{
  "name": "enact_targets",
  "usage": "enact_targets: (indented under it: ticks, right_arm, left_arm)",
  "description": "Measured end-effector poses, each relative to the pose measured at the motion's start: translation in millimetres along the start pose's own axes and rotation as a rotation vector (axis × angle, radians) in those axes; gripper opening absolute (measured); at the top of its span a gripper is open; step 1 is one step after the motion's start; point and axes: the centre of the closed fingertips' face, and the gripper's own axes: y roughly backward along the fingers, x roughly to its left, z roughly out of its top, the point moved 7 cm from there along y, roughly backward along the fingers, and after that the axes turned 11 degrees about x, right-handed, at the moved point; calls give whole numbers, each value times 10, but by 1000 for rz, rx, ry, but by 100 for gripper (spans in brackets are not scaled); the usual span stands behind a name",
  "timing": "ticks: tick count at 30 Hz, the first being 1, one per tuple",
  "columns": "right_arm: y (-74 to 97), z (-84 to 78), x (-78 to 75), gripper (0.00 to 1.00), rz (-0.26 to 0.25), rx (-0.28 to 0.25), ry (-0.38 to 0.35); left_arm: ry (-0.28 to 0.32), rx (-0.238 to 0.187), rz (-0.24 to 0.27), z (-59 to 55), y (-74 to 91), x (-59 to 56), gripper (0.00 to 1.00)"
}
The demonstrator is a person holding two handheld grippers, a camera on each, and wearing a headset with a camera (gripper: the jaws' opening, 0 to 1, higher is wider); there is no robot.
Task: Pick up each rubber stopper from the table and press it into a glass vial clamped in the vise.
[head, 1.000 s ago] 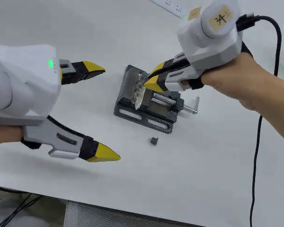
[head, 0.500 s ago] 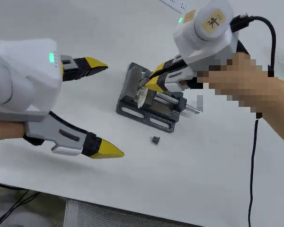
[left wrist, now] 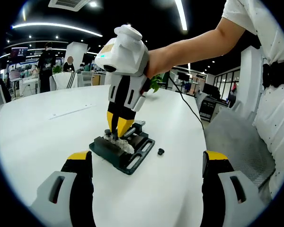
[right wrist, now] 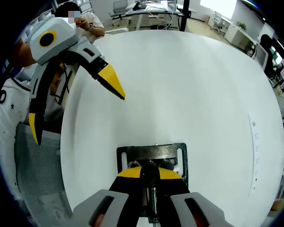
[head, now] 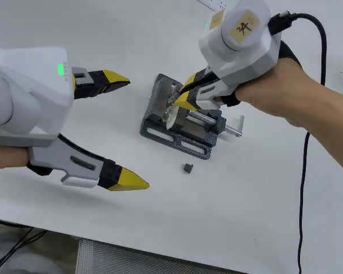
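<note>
Right gripper (head: 183, 101) easing slightly further over vise (head: 177, 141) than second ago, jaws nearly together, pinching dark rubber stopper (right wrist: 150, 167) atop glass vials (head: 171, 116) clamped in vise. Left gripper (head: 131, 132) staying left of vise, jaws gaping wide, holding nothing. Spare stopper (head: 187, 168) lying unmoved on table (head: 246, 217), just front of vise.

A black cable (head: 301, 194) trails down the right side of the head view, and a white power strip (head: 213, 4) lies flat on the table (head: 246, 217) at the top of that view. Below the table's near edge sit a grey mesh panel (head: 131, 260) and loose dark cords (head: 14, 254). The left gripper view takes in an open office with long ceiling lights (left wrist: 47, 24), a green plant (left wrist: 156, 81) and a person (left wrist: 46, 59) standing far off.
</note>
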Motion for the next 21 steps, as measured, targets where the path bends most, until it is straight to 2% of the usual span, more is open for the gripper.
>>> enact_targets:
  ticks: [7, 21]
  right_arm:
    - [-9, -15, -5, 5, -7, -2, 6]
    - [-9, -18, 20, 10, 0, -50, -11]
  left_arm:
    - [-2, -2, -4, 21, -23, 1, 95]
    - [-3, 4, -3, 20, 2, -12, 94]
